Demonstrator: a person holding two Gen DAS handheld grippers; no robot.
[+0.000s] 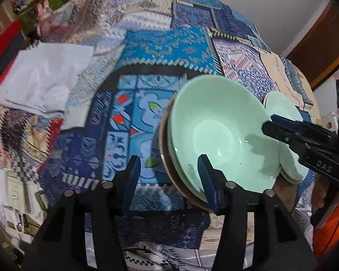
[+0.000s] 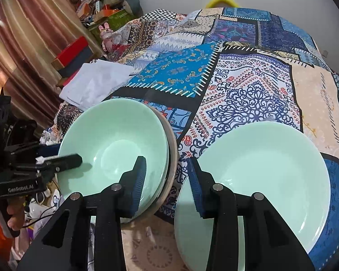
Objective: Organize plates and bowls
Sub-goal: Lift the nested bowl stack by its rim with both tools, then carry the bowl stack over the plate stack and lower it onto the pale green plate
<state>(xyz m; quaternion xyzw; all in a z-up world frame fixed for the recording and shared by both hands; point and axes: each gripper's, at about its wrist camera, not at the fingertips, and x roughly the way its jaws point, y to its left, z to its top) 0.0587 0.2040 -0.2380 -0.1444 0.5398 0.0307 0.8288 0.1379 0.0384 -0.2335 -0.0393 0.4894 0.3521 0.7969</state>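
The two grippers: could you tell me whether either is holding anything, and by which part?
Nothing is held. The left gripper straddles the green bowl's rim, jaws open; the right gripper is open between bowl and plate.

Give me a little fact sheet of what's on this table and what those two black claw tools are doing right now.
surface: patchwork cloth
bowls: mint-green bowl nested in a stack
plates: mint-green plate stacked beside the bowls
other item: folded white cloth further back
left gripper: open, one finger over the bowl rim, the other outside it, pads not pressing
right gripper: open, over the gap between bowl stack and plate, holding nothing
holder: a hand grips the left tool
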